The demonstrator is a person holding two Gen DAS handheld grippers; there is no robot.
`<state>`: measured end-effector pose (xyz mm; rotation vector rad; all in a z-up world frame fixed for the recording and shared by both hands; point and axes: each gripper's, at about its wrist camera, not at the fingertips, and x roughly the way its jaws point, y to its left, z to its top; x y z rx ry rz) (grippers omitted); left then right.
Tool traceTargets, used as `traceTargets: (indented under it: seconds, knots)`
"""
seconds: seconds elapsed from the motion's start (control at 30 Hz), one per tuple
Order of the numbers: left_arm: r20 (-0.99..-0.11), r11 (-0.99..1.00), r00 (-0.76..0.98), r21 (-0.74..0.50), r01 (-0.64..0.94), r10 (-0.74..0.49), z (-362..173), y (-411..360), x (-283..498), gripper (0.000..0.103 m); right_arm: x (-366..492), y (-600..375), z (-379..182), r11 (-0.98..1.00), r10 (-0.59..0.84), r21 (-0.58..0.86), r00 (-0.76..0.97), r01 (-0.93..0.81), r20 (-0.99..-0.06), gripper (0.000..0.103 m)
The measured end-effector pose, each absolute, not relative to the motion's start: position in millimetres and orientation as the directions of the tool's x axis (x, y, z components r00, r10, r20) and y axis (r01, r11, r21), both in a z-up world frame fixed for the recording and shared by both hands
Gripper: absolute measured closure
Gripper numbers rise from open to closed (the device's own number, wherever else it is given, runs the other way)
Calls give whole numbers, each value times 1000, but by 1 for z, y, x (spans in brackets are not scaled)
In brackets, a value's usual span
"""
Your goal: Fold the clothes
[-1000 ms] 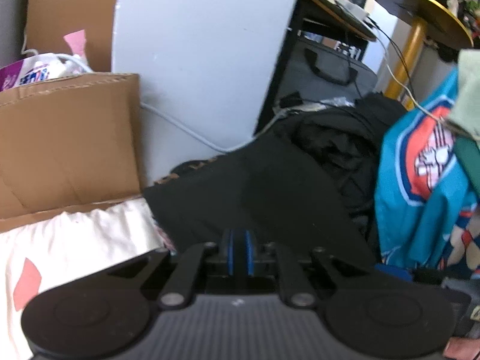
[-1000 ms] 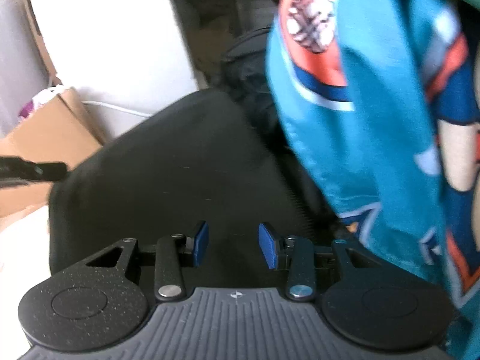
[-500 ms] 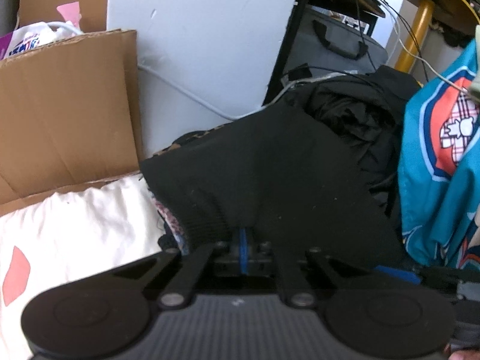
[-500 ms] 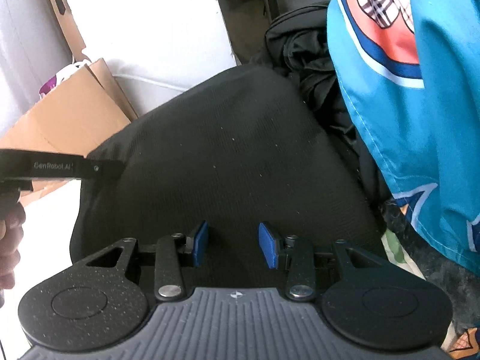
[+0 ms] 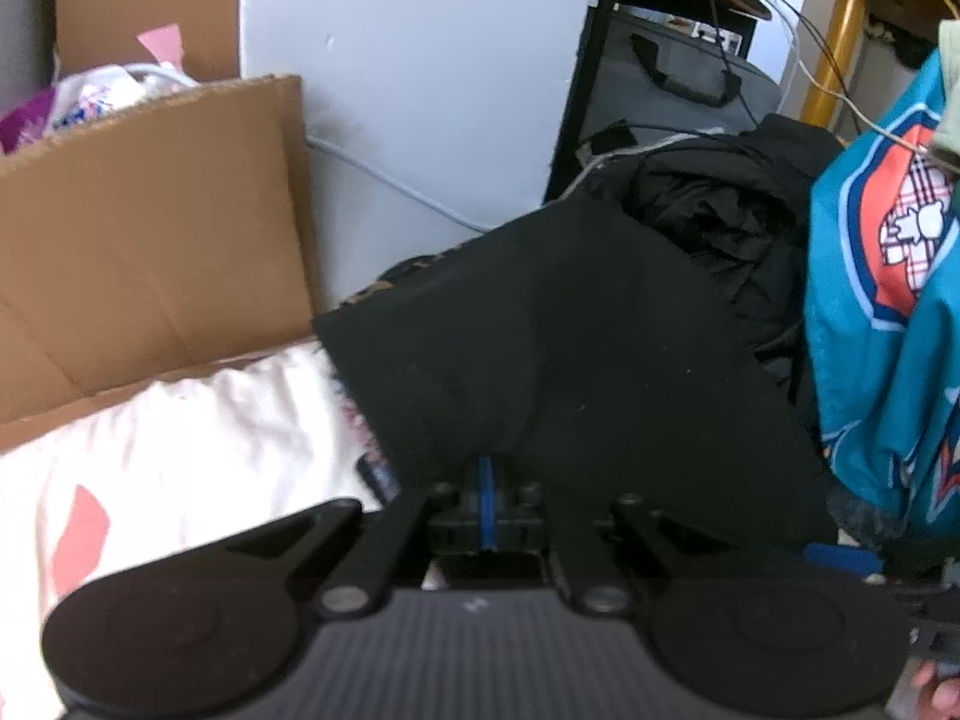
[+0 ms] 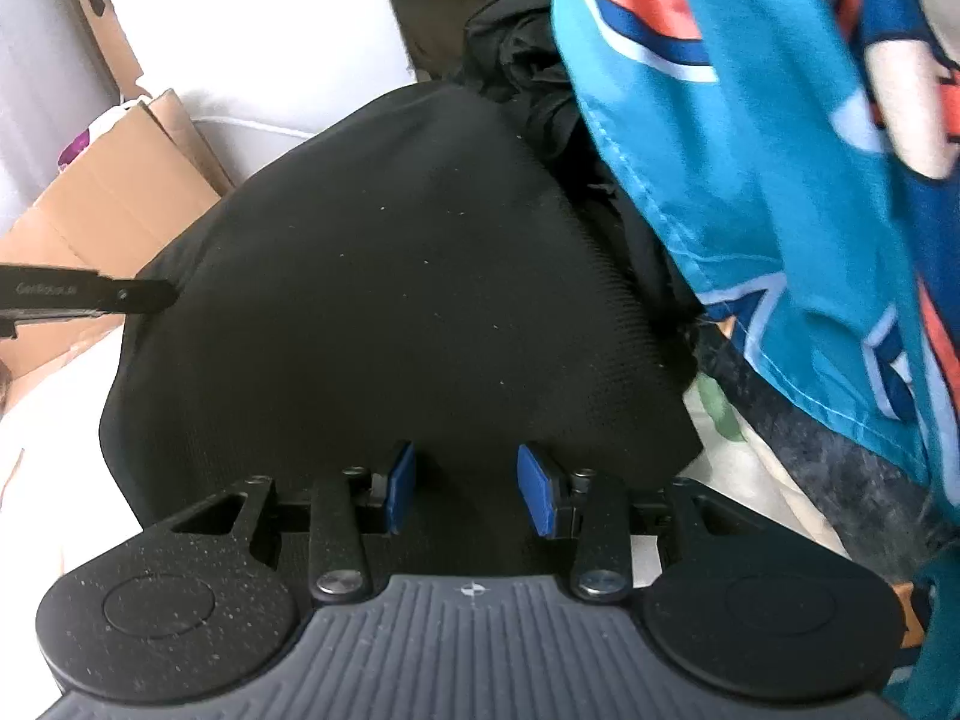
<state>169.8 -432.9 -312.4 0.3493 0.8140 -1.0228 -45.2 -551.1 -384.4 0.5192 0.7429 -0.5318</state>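
A black knit garment (image 5: 576, 360) lies spread over a cream sheet (image 5: 180, 450). In the left wrist view my left gripper (image 5: 487, 480) has its blue pads pressed together, pinching the garment's near edge. From the right wrist view that same left gripper (image 6: 150, 294) reaches in from the left and meets the garment (image 6: 390, 300) at its left edge. My right gripper (image 6: 468, 483) hovers just over the garment's near hem, its blue pads (image 6: 399, 483) well apart and nothing pinched between them.
A teal printed cloth (image 6: 780, 180) hangs close on the right. Behind the garment sits a crumpled black pile (image 5: 720, 210). A cardboard box (image 5: 150, 252) and a white panel (image 5: 420, 90) stand at the back left, with cables and a yellow table leg (image 5: 840, 48) beyond.
The left gripper's pads have come together on the garment's near edge. The right gripper has moved in closer over the garment; the teal cloth has shifted in its view.
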Motion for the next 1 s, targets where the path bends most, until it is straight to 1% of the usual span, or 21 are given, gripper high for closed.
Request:
traceTargets:
  seconds: [0.07, 0.13, 0.2, 0.27, 0.5, 0.77, 0.83, 0.87, 0.9, 0.93, 0.97, 1.0]
  knots:
    - [-738, 498, 267, -107, 860, -620, -309, -426, 165, 99, -48, -550, -382, 742, -266, 255, 621, 620, -737, 59]
    - [-738, 501, 270, -105, 859, -618, -309, -418, 158, 94, -51, -548, -381, 739, -266, 261, 624, 621, -735, 59]
    - [-746, 501, 268, -102, 859, -610, -312, -413, 150, 81, -51, -546, -380, 740, -262, 265, 628, 618, -733, 59]
    - [-754, 507, 265, -103, 856, -601, -317, -410, 144, 77, -51, -544, -383, 740, -256, 268, 626, 617, -736, 59]
    - [-783, 533, 258, -109, 839, -566, -334, -404, 137, 74, -55, -539, -395, 734, -227, 272, 602, 622, -766, 59]
    - [-804, 552, 249, -114, 826, -539, -326, -398, 131, 73, -62, -533, -390, 695, -240, 288, 591, 659, -771, 59]
    - [-812, 556, 245, -114, 823, -530, -323, -396, 129, 68, -62, -532, -387, 679, -247, 295, 587, 673, -771, 59]
    - [-815, 559, 244, -114, 821, -525, -321, -395, 127, 63, -61, -531, -385, 670, -246, 300, 584, 679, -773, 58]
    - [-817, 565, 246, -113, 818, -521, -318, -393, 126, 54, -60, -530, -383, 661, -241, 308, 582, 684, -777, 58]
    - [-819, 571, 250, -112, 813, -517, -315, -391, 125, 48, -59, -528, -380, 655, -238, 310, 578, 689, -781, 54]
    - [-819, 579, 256, -110, 808, -513, -312, -390, 124, 38, -57, -527, -377, 649, -236, 312, 574, 693, -784, 46]
    - [-820, 588, 263, -109, 801, -509, -308, -387, 123, 33, -55, -526, -373, 648, -235, 312, 572, 695, -786, 41]
